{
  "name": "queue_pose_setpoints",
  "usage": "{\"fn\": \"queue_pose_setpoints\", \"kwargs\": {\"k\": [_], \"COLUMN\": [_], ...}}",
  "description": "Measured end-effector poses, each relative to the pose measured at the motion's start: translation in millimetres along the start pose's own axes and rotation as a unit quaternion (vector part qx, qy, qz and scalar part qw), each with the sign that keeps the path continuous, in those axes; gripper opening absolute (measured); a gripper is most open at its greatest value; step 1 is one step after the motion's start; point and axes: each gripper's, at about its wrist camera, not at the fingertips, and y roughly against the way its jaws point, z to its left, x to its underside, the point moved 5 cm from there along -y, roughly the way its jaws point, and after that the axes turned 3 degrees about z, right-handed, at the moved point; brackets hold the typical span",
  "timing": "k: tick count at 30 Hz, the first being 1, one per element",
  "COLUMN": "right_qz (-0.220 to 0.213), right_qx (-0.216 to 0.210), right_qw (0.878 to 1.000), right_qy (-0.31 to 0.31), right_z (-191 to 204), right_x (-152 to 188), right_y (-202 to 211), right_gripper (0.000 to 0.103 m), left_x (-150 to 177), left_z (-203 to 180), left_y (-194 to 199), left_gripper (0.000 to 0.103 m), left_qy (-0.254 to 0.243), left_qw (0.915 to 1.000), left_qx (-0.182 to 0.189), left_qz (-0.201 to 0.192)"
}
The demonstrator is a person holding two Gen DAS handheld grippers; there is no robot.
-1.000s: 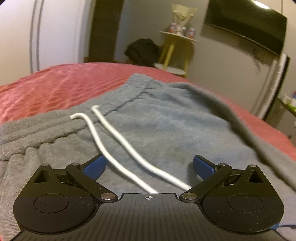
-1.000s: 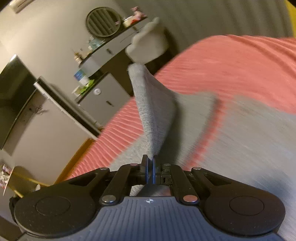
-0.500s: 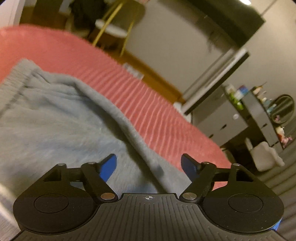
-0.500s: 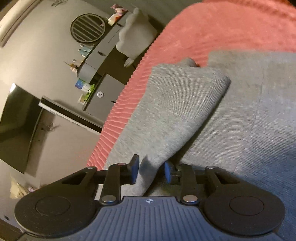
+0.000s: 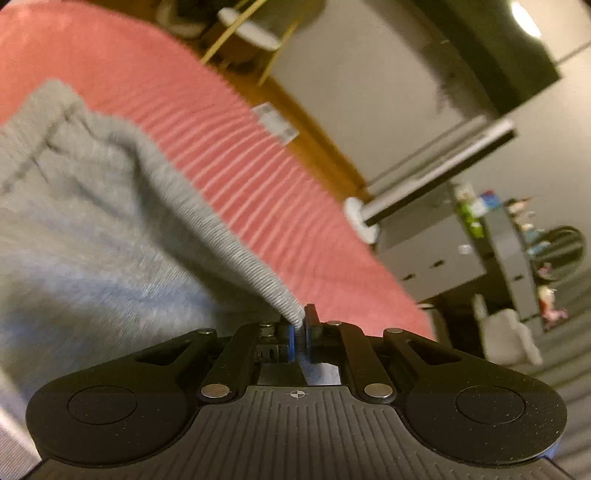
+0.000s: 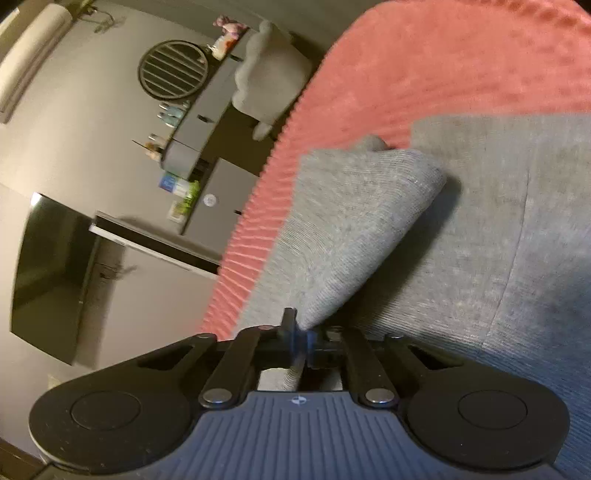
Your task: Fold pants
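Grey sweatpants point(image 5: 92, 240) lie on a red ribbed bedspread point(image 5: 258, 177). My left gripper point(image 5: 301, 334) is shut on the pants' raised side edge, and the fabric runs up and left from the jaws. In the right wrist view the pants point(image 6: 517, 229) spread to the right. My right gripper point(image 6: 301, 338) is shut on a folded-over flap of the pants point(image 6: 351, 229), lifted a little above the layer below. The waistband and drawstring are out of view.
The bedspread's edge point(image 6: 266, 192) drops off to the left in the right wrist view. Beyond it stand a grey dresser point(image 6: 207, 147), a dark TV point(image 6: 48, 273) and a grey plush toy point(image 6: 269, 85). A yellow-legged stool point(image 5: 251, 33) stands past the bed.
My left gripper swung right from the drawstring area and closed on the pants' side edge. My right gripper let go of its fold half a second ago and has closed on the flap again.
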Motion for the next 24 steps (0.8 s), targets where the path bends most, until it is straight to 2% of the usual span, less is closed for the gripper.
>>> {"fn": "queue_pose_setpoints", "kwargs": {"k": [6, 9, 11, 13, 15, 17, 20, 22, 23, 24], "right_qz": [-0.02, -0.023, -0.028, -0.026, -0.018, 0.0, 0.024, 0.035, 0.038, 0.04], "right_qx": [-0.022, -0.028, -0.028, -0.016, 0.0, 0.027, 0.081, 0.089, 0.09, 0.088], "right_qw": [0.999, 0.997, 0.997, 0.996, 0.997, 0.998, 0.994, 0.994, 0.994, 0.995], "right_qy": [0.046, 0.062, 0.073, 0.081, 0.073, 0.059, 0.064, 0.052, 0.043, 0.031], "right_z": [24.8, 20.3, 13.2, 0.0, -19.2, -43.7, -73.1, -85.9, -92.4, -96.3], "right_x": [-14.0, -21.6, -24.7, -24.4, -20.8, -13.3, 1.7, 8.6, 10.9, 11.2], "right_y": [74.9, 124.7, 154.8, 179.8, 192.7, 192.8, 182.6, 177.4, 176.8, 175.2], "right_gripper": [0.004, 0.004, 0.004, 0.004, 0.004, 0.004, 0.005, 0.005, 0.008, 0.01], "left_x": [37.9, 75.9, 103.9, 130.8, 157.7, 175.6, 189.3, 183.8, 180.3, 176.2], "left_z": [-5.9, 10.0, 26.4, 41.7, 59.6, 77.1, 89.1, 87.3, 88.5, 87.5], "left_y": [115.1, 160.7, 181.0, 188.6, 187.1, 179.4, 170.5, 165.3, 164.2, 160.2], "left_gripper": [0.007, 0.007, 0.007, 0.007, 0.007, 0.007, 0.007, 0.012, 0.017, 0.026], "left_qy": [-0.014, -0.013, -0.009, -0.015, -0.018, -0.008, 0.003, -0.003, -0.003, -0.002], "left_qw": [0.9975, 0.9967, 0.9973, 0.9982, 0.9995, 0.9996, 0.9988, 0.9988, 0.9981, 0.9972], "left_qx": [0.062, 0.074, 0.067, 0.052, 0.016, -0.021, -0.046, -0.047, -0.058, -0.068], "left_qz": [-0.029, -0.031, -0.03, -0.028, -0.023, -0.015, -0.014, -0.013, -0.02, -0.03]}}
